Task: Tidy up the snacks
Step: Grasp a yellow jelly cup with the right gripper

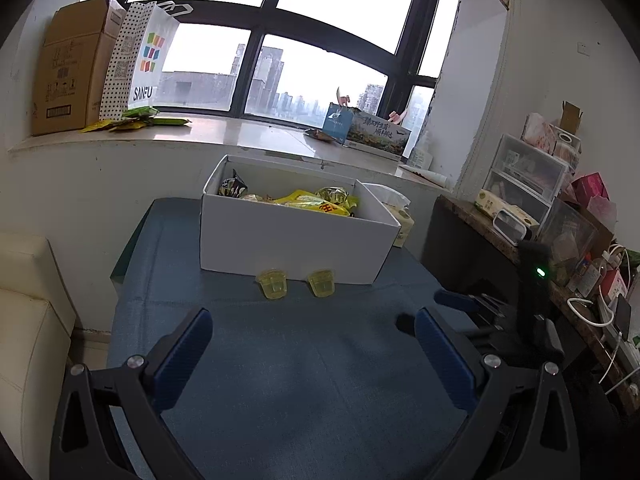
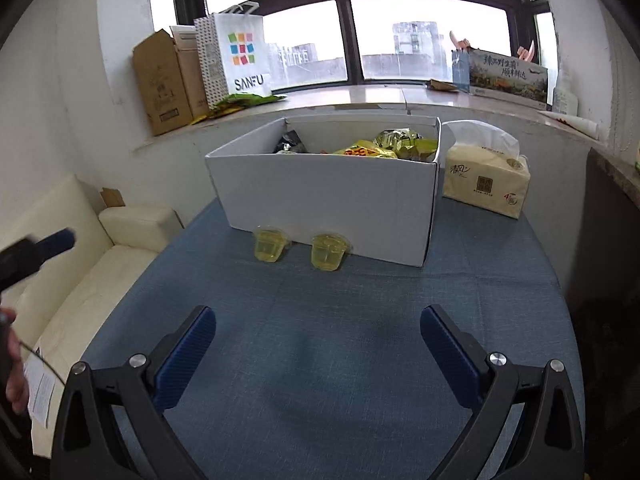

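Resting against white box (image 2: 328, 192), two yellow jelly cups (image 2: 270, 247)

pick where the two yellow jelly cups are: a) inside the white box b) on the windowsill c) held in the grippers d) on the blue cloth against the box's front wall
d: both jelly cups sit on the blue cloth against the white box, and both grippers are open and empty.

Table layout, seen from the two hand-held grippers

Ahead of the left gripper (image 1: 314, 326) and right gripper (image 2: 318, 324): two jelly cups (image 2: 271, 245) (image 2: 329, 252) side by side on the table (image 2: 320, 320), against the cardboard box's (image 2: 328, 192) near wall; snack packets (image 2: 384, 145) inside; tissue pack (image 2: 486, 184) right of the box; windowsill (image 2: 360, 96) behind.
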Action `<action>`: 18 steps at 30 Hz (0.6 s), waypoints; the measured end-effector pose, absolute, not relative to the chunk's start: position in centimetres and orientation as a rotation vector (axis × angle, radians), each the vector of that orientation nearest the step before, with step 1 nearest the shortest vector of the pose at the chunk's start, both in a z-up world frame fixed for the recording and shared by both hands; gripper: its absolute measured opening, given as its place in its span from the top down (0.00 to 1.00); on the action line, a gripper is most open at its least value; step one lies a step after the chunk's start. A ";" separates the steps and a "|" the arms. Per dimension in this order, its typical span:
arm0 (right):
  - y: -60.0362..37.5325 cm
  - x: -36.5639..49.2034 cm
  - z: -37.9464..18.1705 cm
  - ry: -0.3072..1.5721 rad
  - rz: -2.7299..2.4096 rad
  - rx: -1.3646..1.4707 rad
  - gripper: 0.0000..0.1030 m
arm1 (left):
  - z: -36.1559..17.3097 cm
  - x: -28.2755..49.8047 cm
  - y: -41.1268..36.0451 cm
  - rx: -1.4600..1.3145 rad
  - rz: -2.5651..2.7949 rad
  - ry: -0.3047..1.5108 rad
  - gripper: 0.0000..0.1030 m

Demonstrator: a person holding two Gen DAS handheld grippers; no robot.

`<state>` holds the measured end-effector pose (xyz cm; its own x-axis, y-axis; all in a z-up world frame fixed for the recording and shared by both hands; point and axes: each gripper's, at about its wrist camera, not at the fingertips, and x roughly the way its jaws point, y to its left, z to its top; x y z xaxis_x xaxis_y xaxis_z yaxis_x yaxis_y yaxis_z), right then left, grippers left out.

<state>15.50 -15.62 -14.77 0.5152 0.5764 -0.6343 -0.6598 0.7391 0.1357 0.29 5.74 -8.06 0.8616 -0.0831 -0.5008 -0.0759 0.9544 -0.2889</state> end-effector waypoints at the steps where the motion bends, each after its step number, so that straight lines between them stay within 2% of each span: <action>1: -15.3 16.0 -14.9 0.720 0.735 -0.129 0.00 | -8.1 0.3 5.8 -0.307 -0.006 0.538 0.00; 14: -6.8 23.5 -19.6 0.868 0.616 -0.151 0.00 | -9.4 0.5 5.9 -0.301 0.005 0.588 0.00; 15: -6.4 23.9 -20.0 0.874 0.606 -0.163 0.02 | -9.6 0.6 5.9 -0.305 0.007 0.594 0.00; 17: -5.6 24.7 -20.9 0.898 0.577 -0.196 0.17 | -10.0 0.6 6.1 -0.316 0.012 0.607 0.00; 18: -5.4 24.9 -21.3 0.907 0.566 -0.209 0.32 | -10.1 0.6 6.2 -0.320 0.016 0.611 0.00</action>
<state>24.85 -5.39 -21.25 0.4830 0.3746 -0.7914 -0.5458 0.8356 0.0624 0.63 6.22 -10.12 0.8207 -0.0796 -0.5659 -0.1085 0.9506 -0.2910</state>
